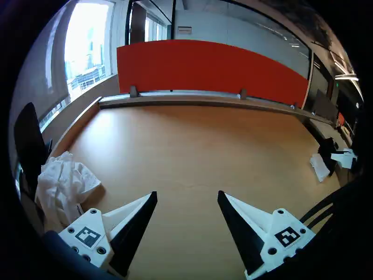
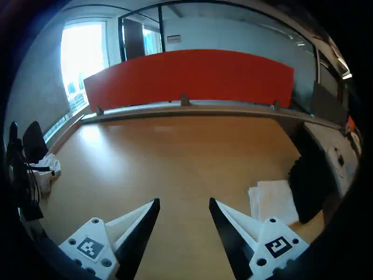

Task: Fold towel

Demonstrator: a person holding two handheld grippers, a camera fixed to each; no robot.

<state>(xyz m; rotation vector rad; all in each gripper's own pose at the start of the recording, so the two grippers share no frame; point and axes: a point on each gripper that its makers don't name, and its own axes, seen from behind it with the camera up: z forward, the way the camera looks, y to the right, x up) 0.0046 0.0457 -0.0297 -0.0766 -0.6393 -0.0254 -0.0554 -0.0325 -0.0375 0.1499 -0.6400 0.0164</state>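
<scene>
Left gripper view: left claw (image 1: 186, 193) apart over desk (image 1: 186, 140), crumpled towel (image 1: 63, 184) at its edge; right claw (image 2: 184, 199) apart.

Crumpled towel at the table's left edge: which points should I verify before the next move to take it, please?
1. Left tool open and holding nothing: ok.
2. Right tool open and holding nothing: ok.
3. Crumpled towel between the left tool's fingers: not ok; it lies off to one side, apart from them.
4. Bare table ahead for spreading: ok.
5. Folded stack out of the working area: ok; it sits near the table's edge.
6. Towel corners easy to find: cannot tell, too bunched.
</scene>
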